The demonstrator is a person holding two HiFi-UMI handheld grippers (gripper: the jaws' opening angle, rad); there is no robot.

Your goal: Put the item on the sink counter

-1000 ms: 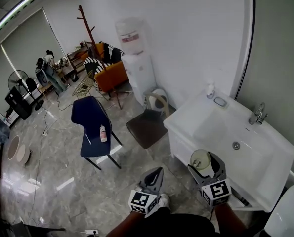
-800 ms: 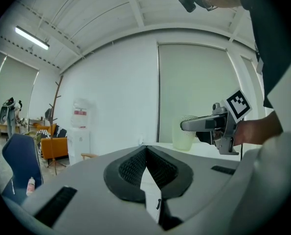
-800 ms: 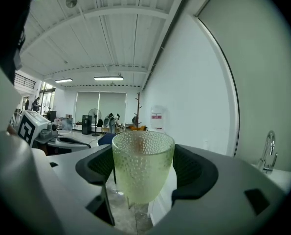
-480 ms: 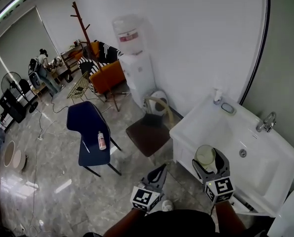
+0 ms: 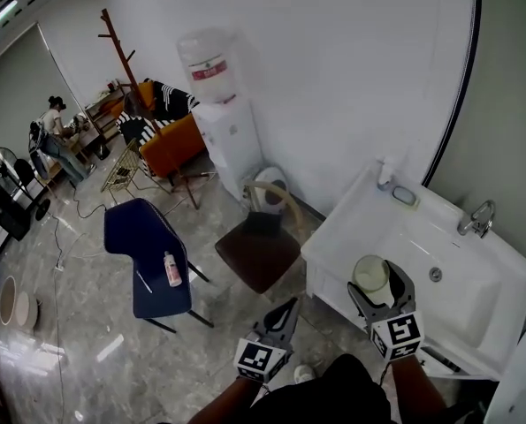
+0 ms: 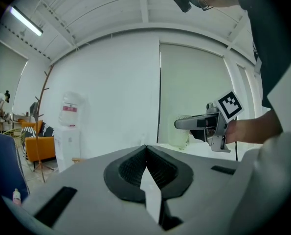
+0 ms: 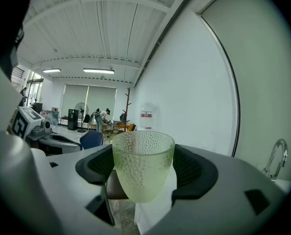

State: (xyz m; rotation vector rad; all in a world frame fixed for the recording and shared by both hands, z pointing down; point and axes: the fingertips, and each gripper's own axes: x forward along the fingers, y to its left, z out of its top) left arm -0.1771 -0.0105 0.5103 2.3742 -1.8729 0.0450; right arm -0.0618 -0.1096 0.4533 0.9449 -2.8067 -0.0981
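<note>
A pale green dimpled glass cup (image 5: 369, 274) stands upright between the jaws of my right gripper (image 5: 375, 283), which is shut on its sides. In the right gripper view the cup (image 7: 142, 162) fills the middle, with both dark pads against it. The cup hangs over the front-left part of the white sink counter (image 5: 358, 208). My left gripper (image 5: 284, 312) is lower and to the left, over the floor, shut and holding nothing. The left gripper view shows its jaws (image 6: 146, 153) pressed together, and the right gripper (image 6: 200, 124) with the cup (image 6: 179, 136) beyond.
A faucet (image 5: 476, 218), a soap dish (image 5: 404, 195) and a small bottle (image 5: 384, 176) stand along the sink's back. A brown chair (image 5: 258, 248) is left of the sink. A blue chair (image 5: 139, 250) carries a bottle (image 5: 171, 269). A water dispenser (image 5: 224, 126) stands by the wall.
The head view has swung so the sink sits closer under the right gripper. The cup stays held and has moved from the sink's front edge to over its counter. The left gripper barely moved.
</note>
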